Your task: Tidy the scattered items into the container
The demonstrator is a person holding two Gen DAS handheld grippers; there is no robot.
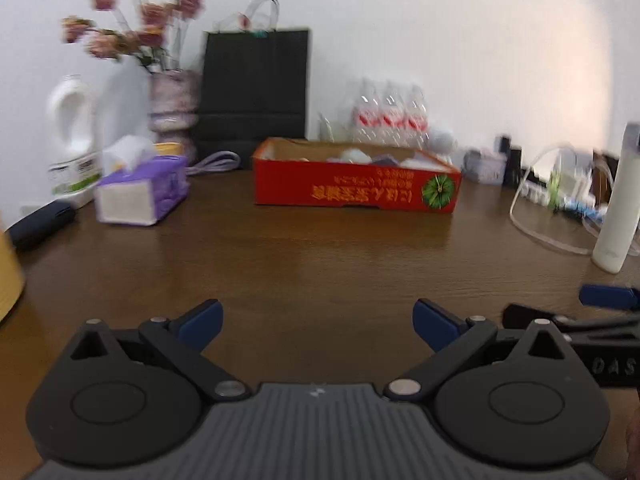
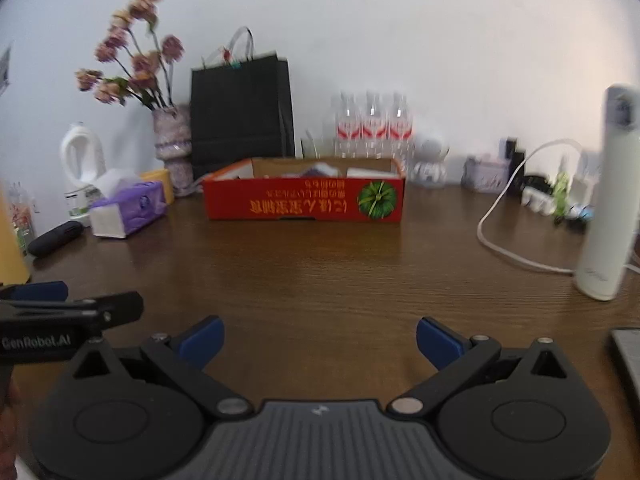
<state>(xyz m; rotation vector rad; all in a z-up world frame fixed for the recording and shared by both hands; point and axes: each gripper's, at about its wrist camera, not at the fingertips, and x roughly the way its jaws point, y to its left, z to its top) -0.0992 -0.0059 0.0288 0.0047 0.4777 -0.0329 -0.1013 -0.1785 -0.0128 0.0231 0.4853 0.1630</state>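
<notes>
Your left gripper (image 1: 318,322) and right gripper (image 2: 320,342) both hover side by side over the bare near part of the brown surface (image 2: 320,264), fingers (image 2: 202,340) spread wide with nothing between them. The red cardboard box (image 2: 304,200) sits toward the far edge, well apart from you. Several pale items lie inside it, though blur keeps me from naming them.
</notes>
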